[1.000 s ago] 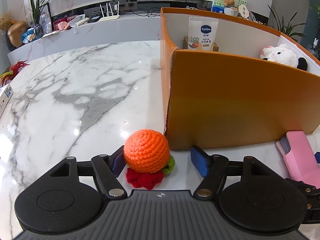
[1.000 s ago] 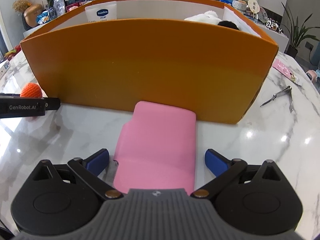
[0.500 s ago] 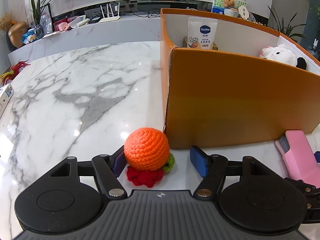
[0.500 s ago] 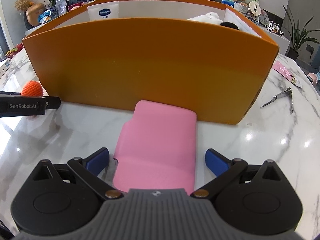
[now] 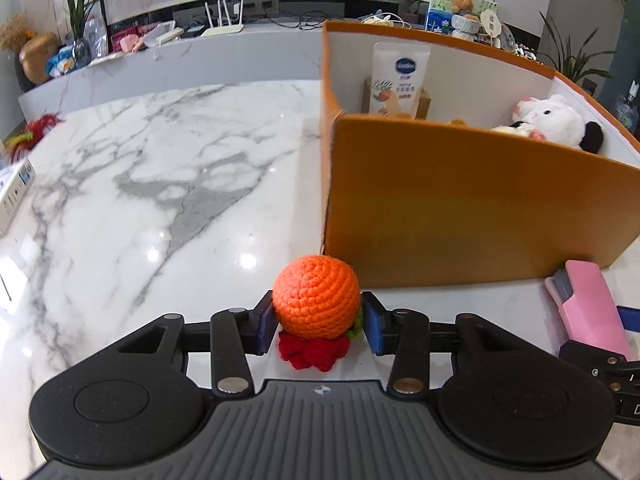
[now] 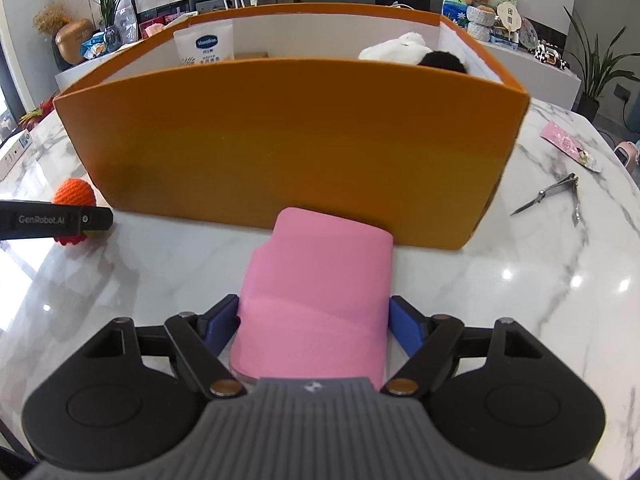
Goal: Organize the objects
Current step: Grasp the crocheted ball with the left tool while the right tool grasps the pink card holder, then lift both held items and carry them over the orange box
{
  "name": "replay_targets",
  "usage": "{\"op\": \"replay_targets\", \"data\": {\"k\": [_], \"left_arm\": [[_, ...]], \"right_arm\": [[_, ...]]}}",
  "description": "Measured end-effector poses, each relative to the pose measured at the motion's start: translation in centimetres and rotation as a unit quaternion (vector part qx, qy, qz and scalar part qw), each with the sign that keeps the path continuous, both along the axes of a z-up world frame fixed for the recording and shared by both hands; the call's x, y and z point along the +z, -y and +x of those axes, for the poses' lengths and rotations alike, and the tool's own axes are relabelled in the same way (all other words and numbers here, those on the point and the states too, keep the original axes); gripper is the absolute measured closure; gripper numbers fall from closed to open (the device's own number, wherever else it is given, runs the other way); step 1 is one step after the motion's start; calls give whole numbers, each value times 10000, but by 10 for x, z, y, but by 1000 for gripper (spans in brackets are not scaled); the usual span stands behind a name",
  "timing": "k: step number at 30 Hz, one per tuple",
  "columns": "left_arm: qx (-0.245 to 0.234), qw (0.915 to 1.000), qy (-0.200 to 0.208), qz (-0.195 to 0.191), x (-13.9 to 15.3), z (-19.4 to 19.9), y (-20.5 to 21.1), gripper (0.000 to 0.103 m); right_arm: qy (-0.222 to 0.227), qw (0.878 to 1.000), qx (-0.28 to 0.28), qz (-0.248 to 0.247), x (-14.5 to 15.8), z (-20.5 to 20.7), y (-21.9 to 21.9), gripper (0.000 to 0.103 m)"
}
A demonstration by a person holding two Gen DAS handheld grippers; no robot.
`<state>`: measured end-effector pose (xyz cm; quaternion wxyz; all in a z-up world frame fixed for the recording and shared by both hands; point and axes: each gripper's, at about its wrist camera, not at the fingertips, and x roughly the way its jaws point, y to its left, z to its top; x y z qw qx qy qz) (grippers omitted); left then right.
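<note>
Both tongs closed in | L tongs (image 5: pixel 318 322) pinch crochet ball (image 5: pixel 316 297) | R tongs (image 6: pixel 314 326) pinch pink case (image 6: pixel 316 296)

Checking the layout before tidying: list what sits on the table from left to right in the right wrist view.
White carton → crocheted orange ball → pink case → nail clippers → pink packet.
</note>
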<state>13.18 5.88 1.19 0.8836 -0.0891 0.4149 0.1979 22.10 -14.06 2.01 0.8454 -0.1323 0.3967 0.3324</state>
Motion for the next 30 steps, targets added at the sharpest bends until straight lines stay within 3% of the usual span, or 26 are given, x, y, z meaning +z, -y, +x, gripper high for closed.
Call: {"op": "replay_targets", "data": {"k": [13,22,30], "left_arm": [[-501,9984,-112,241,23,-18,43,53],[-751,9962,274,346,60,-25,70,53],[-595,9944,783,389,97,-15,71,53]], "right_arm": [[16,9994,282,183,25,-19,25,23],[445,9963,382,626,70,-33,47,23],[802,9920,300,923,100,-39,52,23]]}}
